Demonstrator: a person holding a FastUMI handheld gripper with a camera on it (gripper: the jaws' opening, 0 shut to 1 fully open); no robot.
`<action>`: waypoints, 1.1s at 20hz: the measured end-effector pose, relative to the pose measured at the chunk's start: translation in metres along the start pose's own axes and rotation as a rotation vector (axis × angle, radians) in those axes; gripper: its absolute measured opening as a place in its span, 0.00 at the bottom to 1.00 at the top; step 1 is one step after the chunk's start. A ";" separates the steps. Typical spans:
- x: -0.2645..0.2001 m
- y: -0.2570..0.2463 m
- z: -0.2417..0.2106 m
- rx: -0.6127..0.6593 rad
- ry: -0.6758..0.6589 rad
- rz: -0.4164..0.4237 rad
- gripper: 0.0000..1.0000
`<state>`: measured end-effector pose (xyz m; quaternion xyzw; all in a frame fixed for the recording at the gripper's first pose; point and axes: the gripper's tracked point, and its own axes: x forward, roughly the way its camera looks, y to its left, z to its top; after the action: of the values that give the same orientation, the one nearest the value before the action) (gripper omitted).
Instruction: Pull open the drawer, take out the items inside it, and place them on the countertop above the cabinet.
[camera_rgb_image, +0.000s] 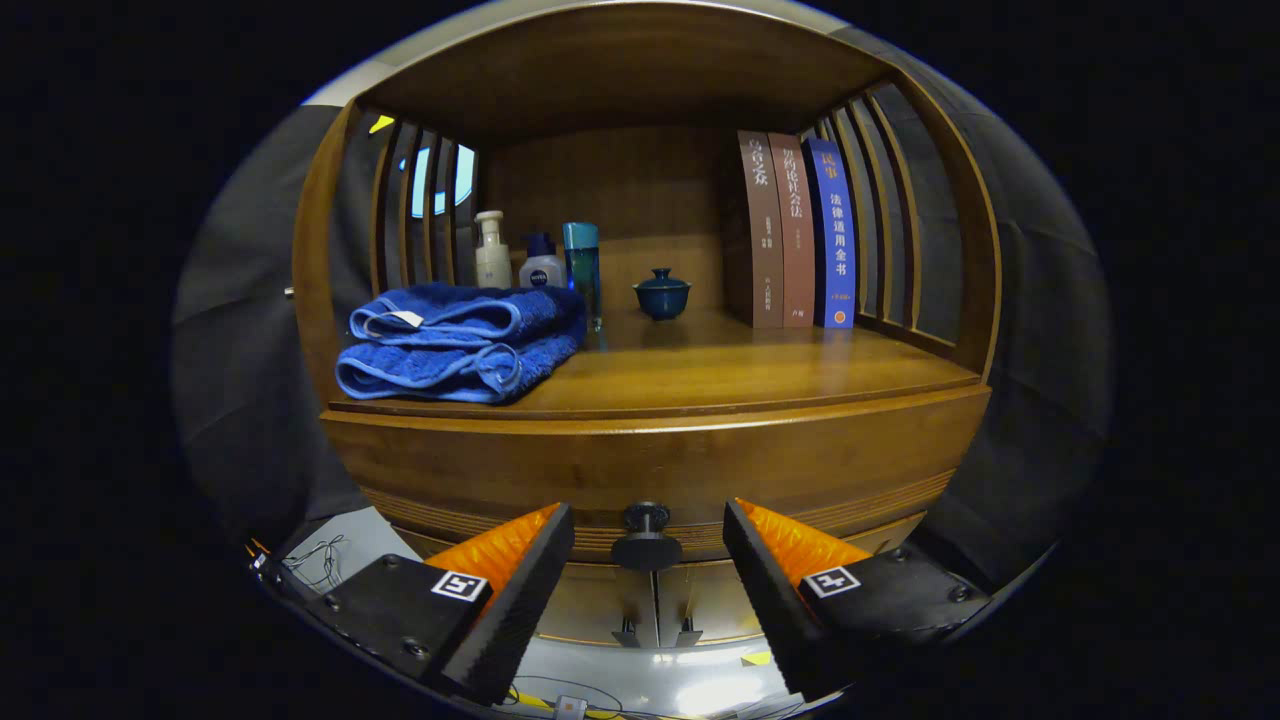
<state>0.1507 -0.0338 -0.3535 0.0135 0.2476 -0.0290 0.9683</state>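
In the gripper view, the claw (648, 545) stands open, its fingers flanking the dark round knob (647, 535) of the drawer (650, 470), touching nothing. The drawer front sits flush and closed, so this looks like the first step: the approach to the knob. Next, the fingers probably need to close on the knob and pull straight back. The counter (750, 370) above carries folded blue towels (455, 345), three bottles (540, 262), a lidded teacup (662, 293) and three upright books (797, 230). Their spines carry Chinese titles; one bottle bears a small round logo too small to read.
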 end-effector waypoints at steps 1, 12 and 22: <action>0.006 0.000 -0.003 0.000 0.008 0.000 0.99; 0.028 -0.001 -0.028 -0.018 0.075 -0.003 0.35; 0.008 0.001 -0.033 -0.017 0.112 -0.005 0.31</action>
<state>0.1422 -0.0321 -0.3860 0.0065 0.3015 -0.0284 0.9530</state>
